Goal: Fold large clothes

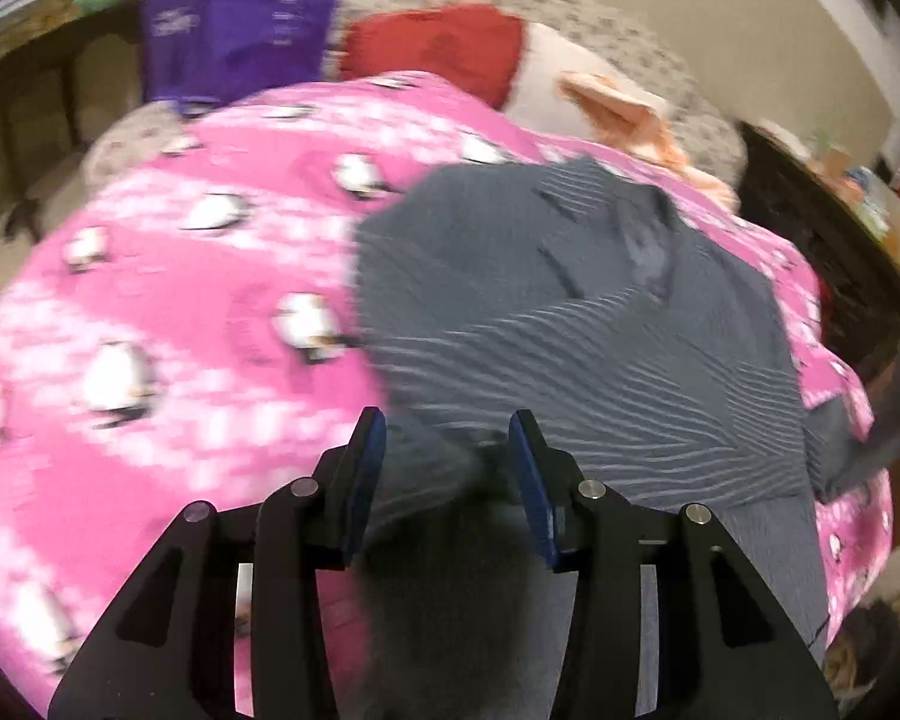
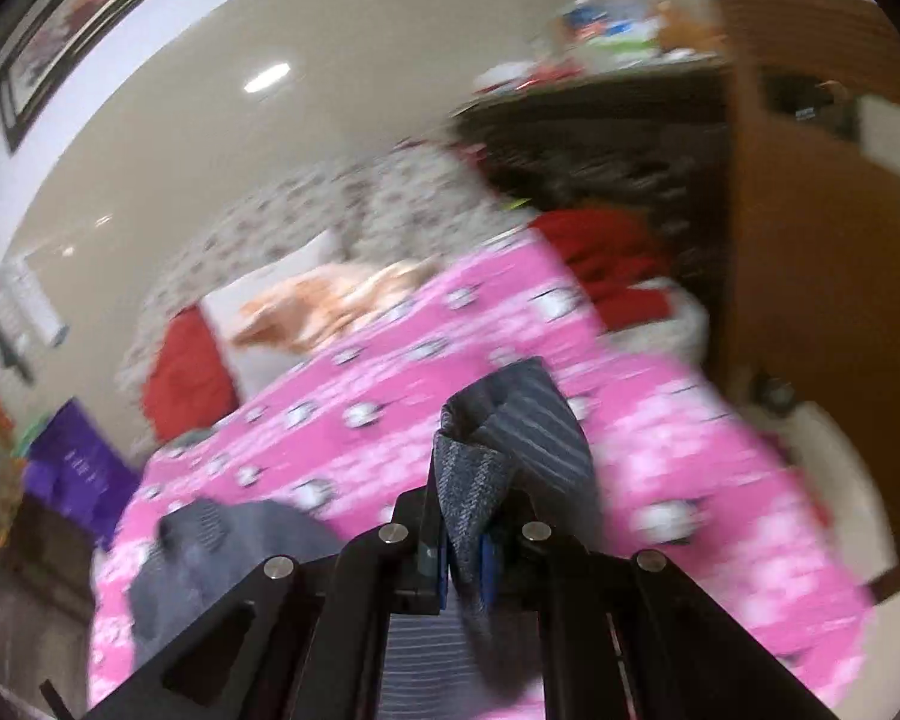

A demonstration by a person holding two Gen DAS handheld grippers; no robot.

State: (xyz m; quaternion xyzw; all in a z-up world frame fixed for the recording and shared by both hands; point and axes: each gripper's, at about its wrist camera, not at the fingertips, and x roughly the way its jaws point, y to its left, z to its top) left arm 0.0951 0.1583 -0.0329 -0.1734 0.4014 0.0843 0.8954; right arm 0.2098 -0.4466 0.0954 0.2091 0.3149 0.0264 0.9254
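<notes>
While a pink penguin-print fleece blanket (image 1: 180, 276) is spread beneath, the grey striped knit garment (image 2: 510, 432) is pinched by the right gripper (image 2: 465, 546). The left gripper (image 1: 447, 462) is held apart over bunched cloth; contact cannot be told. A red pillow (image 1: 444, 48) is seen beyond.

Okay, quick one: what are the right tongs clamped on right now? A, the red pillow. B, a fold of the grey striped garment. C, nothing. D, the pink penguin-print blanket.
B: the right tongs pinch a fold of the grey striped garment between closed pads.

Both cams sit right behind their own fingers, angled down, close over the pink blanket (image 1: 168, 276). Shared: that blanket and the grey striped garment (image 2: 510, 420).
</notes>
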